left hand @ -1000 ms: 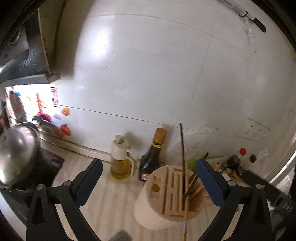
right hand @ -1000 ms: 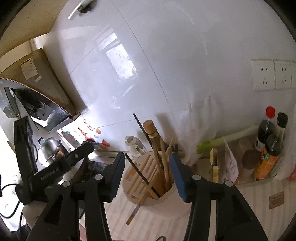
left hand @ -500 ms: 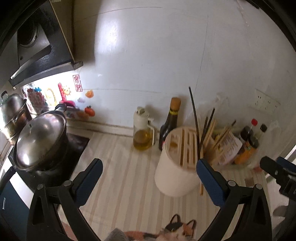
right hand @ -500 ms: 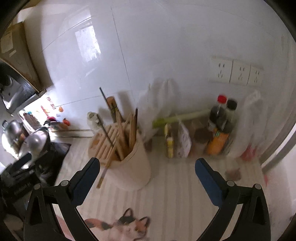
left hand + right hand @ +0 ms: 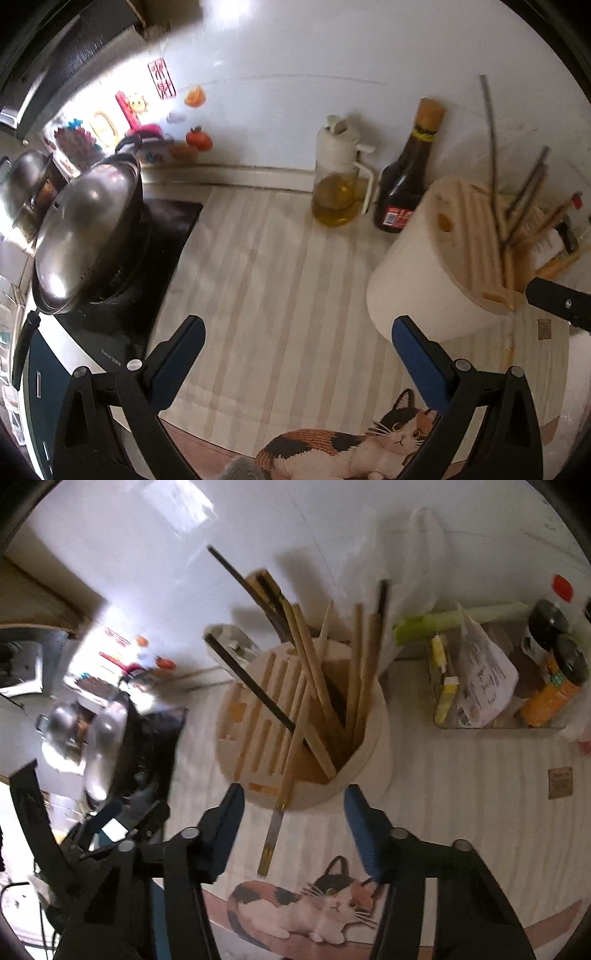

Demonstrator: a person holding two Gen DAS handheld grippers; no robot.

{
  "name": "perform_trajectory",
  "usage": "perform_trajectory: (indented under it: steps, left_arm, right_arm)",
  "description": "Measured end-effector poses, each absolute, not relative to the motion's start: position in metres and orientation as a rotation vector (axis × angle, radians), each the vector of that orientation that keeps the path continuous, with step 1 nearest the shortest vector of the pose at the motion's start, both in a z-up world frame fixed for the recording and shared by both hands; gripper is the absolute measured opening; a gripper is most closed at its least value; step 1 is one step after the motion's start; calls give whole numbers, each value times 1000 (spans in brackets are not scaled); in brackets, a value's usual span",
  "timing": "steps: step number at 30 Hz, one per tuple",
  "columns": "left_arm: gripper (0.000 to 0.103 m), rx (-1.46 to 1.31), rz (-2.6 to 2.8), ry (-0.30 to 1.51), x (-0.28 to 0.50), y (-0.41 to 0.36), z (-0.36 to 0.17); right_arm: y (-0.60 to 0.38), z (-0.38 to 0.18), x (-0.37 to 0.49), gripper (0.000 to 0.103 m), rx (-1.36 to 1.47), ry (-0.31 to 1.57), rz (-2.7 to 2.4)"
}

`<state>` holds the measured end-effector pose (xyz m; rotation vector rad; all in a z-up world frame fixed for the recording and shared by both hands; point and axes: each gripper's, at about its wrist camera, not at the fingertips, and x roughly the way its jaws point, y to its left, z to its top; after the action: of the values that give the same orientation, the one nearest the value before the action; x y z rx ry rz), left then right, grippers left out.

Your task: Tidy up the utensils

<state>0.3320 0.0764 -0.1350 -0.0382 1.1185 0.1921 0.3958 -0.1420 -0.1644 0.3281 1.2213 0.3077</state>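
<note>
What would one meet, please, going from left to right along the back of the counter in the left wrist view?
Lidded steel pot → oil dispenser → dark sauce bottle → round wooden utensil holder.

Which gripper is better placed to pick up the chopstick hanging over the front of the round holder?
Right. The right gripper is lined up on the chopstick, whose lower end lies between its open fingers, which have just been closing. The left gripper is open over bare mat, beside the holder.
</note>
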Motion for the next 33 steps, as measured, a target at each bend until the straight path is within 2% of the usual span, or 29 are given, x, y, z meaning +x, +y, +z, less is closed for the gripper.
perform_trajectory:
  steps: [8, 9, 11, 13, 15, 29, 30, 33]
  left_arm:
    - [103, -31, 160, 1122, 346, 74, -136]
    - [103, -28, 155, 1122, 349, 74, -136]
    - [103, -25, 144, 1123, 352, 72, -136]
    - [103, -23, 138, 1126, 355, 72, -138]
    - [103, -23, 131, 1129, 357, 71, -138]
    - [103, -46, 107, 1126, 359, 75, -137]
    - [103, -45, 107, 1125, 359, 75, -137]
    - [103, -38, 103, 1123, 358, 74, -136]
  right_arm:
    - [-132, -168, 418, 53, 285, 1250, 275]
    - [-130, -169, 419, 49, 275, 1253, 275]
    - [-125, -173, 422, 36, 252, 1268, 269]
    - [-122, -175, 423, 16, 221, 1270, 254]
    - [-121, -177, 421, 11, 217, 1264, 252]
    - [-133, -162, 403, 13, 312, 1276, 254]
    - [-130, -161, 402, 15, 322, 1278, 262]
    - [-121, -162, 402, 31, 333, 1283, 262]
